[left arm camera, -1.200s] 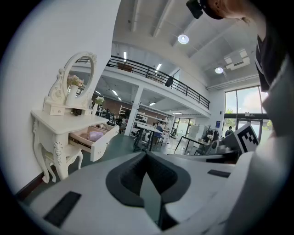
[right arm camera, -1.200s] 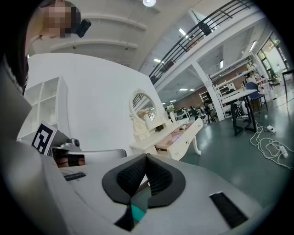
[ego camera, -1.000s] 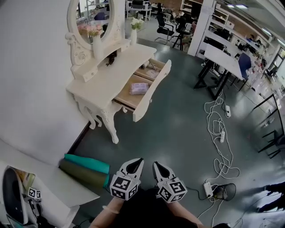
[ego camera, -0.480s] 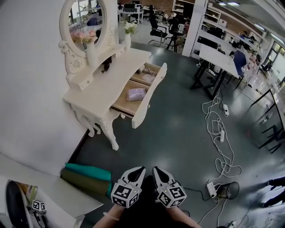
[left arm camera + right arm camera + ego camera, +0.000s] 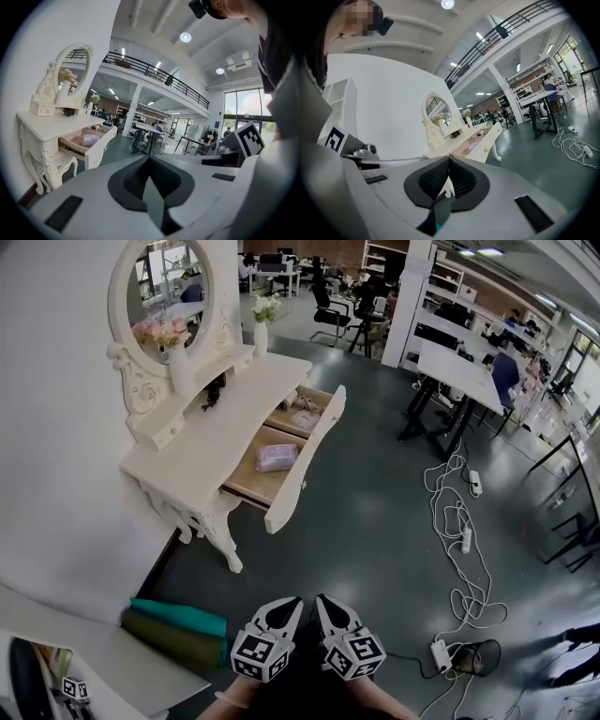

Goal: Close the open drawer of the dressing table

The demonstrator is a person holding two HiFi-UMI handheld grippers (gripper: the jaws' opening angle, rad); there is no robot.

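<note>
The cream dressing table stands against the white wall at upper left, under its oval mirror. Its wide drawer is pulled out toward the room, and a pink packet lies inside. My left gripper and right gripper hang side by side at the bottom centre, well short of the table, both shut on nothing. The left gripper view shows its gripper with the drawer far off at left. In the right gripper view the drawer front shows beyond that gripper.
Teal and olive rolls lie on the floor by the wall, beside a white counter. White cables and power strips trail across the grey floor at right, near a black bin. A black-legged desk stands beyond.
The head view has shifted, so the dressing table sits further left and a little higher in it. The drawer stays open. Both grippers remain together and shut.
</note>
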